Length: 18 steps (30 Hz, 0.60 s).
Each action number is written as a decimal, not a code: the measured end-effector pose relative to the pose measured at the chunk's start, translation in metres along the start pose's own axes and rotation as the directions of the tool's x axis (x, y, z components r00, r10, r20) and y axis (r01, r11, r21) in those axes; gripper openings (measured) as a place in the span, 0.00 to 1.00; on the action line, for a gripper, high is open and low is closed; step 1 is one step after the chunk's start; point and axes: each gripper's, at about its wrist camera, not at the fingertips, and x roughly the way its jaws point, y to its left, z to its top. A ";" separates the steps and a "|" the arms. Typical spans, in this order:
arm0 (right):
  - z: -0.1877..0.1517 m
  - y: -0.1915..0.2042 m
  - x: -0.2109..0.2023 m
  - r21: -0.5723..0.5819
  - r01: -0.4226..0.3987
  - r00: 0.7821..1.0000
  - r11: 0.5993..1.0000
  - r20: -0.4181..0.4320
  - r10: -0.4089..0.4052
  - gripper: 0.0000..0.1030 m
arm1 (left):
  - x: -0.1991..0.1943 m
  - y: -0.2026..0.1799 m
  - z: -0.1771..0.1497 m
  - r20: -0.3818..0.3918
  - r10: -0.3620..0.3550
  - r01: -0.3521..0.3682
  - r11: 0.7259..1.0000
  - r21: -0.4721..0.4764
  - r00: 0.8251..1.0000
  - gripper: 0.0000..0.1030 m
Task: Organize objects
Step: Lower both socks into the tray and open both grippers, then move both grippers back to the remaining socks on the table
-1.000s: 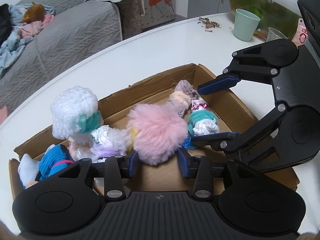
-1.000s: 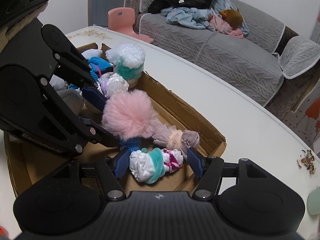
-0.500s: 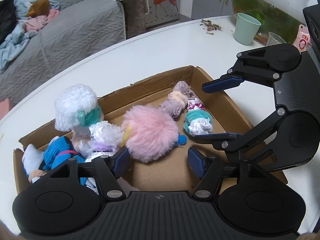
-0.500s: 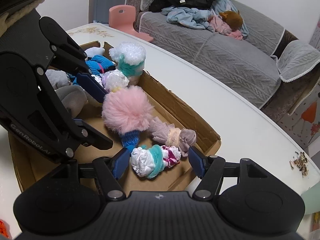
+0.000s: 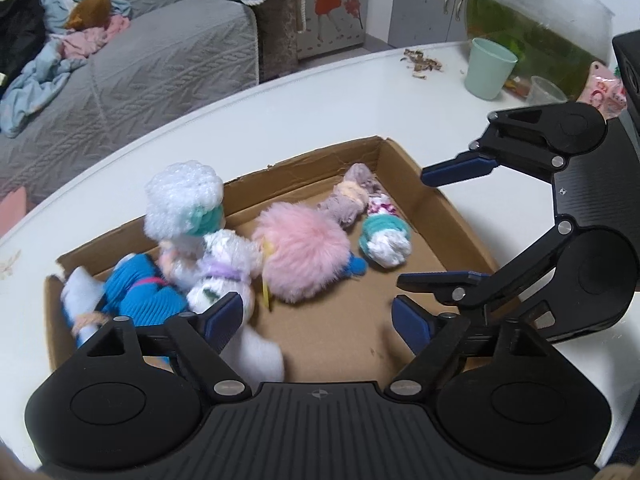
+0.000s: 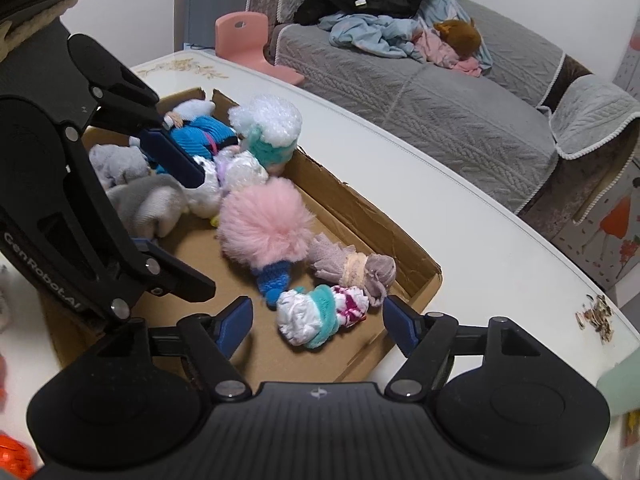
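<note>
A shallow cardboard tray (image 5: 448, 216) (image 6: 360, 208) on the white table holds rolled socks and fluffy balls. A pink fluffy ball (image 5: 304, 252) (image 6: 264, 228) lies in its middle. A white, teal and pink sock roll (image 5: 386, 236) (image 6: 320, 314) and a mauve sock roll (image 5: 350, 200) (image 6: 352, 268) lie at one end. A white and teal fluffy ball (image 5: 184, 204) (image 6: 272, 128) and a blue sock roll (image 5: 140, 288) (image 6: 204, 134) sit at the other end. My left gripper (image 5: 318, 322) (image 6: 176, 216) is open and empty above the tray. My right gripper (image 6: 316, 326) (image 5: 444, 224) is open and empty above the sock roll end.
A mint cup (image 5: 490, 68), a clear cup (image 5: 546, 90) and a fish bowl (image 5: 536, 16) stand at the table's far side, with dry crumbs (image 5: 422, 65) nearby. A grey sofa (image 6: 440, 92) with clothes and a pink chair (image 6: 248, 40) stand beyond the table.
Both grippers have drawn back and up from the tray. The left gripper's jaws have spread wider, away from the pink ball. The items in the tray lie as before.
</note>
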 end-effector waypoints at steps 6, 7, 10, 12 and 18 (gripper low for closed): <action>-0.008 0.014 -0.043 0.049 0.017 1.000 0.999 0.023 -0.018 0.79 | -0.067 0.000 -0.035 0.054 0.008 -0.005 0.999 -0.044 0.998 0.91; -0.011 0.020 -0.054 0.050 0.028 0.999 0.998 0.028 -0.030 0.81 | -0.079 0.001 -0.046 0.064 0.016 -0.012 0.998 -0.057 0.998 0.95; -0.020 0.042 -0.082 0.082 0.024 0.998 0.996 0.049 -0.029 0.87 | -0.111 0.000 -0.087 0.059 0.065 -0.060 0.995 -0.076 0.996 0.99; -0.031 0.063 -0.098 0.108 -0.022 0.998 0.994 0.066 0.015 0.93 | -0.121 -0.002 -0.118 0.025 0.099 -0.096 0.992 -0.084 0.995 0.99; -0.052 0.138 -0.104 -0.030 -0.104 0.995 0.994 -0.008 0.104 0.94 | -0.122 0.003 -0.188 -0.086 0.129 -0.145 0.964 -0.223 0.988 0.99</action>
